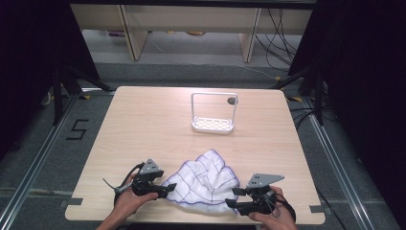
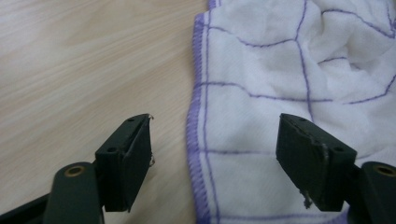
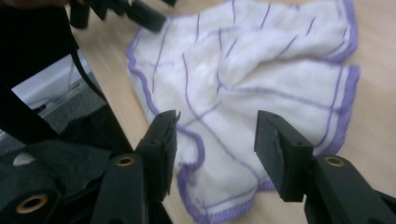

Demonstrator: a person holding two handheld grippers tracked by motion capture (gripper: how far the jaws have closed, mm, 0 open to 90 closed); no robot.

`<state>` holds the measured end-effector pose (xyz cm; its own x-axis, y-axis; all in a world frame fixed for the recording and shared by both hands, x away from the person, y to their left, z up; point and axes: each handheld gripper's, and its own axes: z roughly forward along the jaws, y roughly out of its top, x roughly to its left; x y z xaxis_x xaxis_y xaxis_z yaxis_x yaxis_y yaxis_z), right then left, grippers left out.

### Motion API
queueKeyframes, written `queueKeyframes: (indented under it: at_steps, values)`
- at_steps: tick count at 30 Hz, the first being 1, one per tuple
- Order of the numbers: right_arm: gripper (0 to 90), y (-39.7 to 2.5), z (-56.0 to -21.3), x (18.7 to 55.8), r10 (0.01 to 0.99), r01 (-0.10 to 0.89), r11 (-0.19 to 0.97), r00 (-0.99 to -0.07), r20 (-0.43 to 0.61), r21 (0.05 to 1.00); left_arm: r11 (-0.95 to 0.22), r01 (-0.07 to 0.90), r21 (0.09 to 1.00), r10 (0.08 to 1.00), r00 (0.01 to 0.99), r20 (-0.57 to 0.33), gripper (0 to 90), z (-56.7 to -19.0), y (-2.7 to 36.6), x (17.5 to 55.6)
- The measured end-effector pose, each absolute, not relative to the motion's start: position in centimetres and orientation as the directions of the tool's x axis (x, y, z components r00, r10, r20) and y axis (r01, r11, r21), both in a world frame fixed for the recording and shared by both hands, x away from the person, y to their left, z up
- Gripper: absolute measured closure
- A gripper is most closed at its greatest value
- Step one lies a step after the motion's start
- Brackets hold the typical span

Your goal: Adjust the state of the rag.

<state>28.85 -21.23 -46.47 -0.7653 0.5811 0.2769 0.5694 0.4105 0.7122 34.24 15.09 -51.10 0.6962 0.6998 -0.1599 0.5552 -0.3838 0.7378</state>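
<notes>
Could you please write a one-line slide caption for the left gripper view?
Open left tool straddling the purple-stitched edge of a white cloth on the wooden table.

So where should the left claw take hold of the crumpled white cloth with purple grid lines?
On the white cloth's purple-stitched hem, coming in from the cloth's left side along the wooden table. That hem lies flat and single there, already between the open left claw's jaws, while the middle is bunched.

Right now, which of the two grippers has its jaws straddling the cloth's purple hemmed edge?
The left gripper: its open jaws straddle the cloth's purple hem, one jaw over bare table. The right gripper is open over the cloth's crumpled corner.
</notes>
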Motion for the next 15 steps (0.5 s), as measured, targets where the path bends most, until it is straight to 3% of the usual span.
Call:
queueKeyframes:
  at_steps: [2,11,15]
  values:
    - [47.1,-21.5,-45.9,29.6,0.591,0.536,0.405,-0.772,0.235,0.741,-0.421,0.531,0.735,0.682,0.720,-0.130,29.7,-51.0,14.0,34.7]
    - [44.7,-21.3,-45.9,32.6,0.617,0.554,0.377,-0.748,0.245,0.742,-0.457,0.502,0.734,0.670,0.737,-0.087,39.4,-51.4,12.4,36.0]
    - [44.6,-21.1,-46.2,34.1,0.642,0.556,0.372,-0.732,0.226,0.743,-0.502,0.465,0.729,0.642,0.765,-0.046,54.8,-51.5,12.0,35.9]
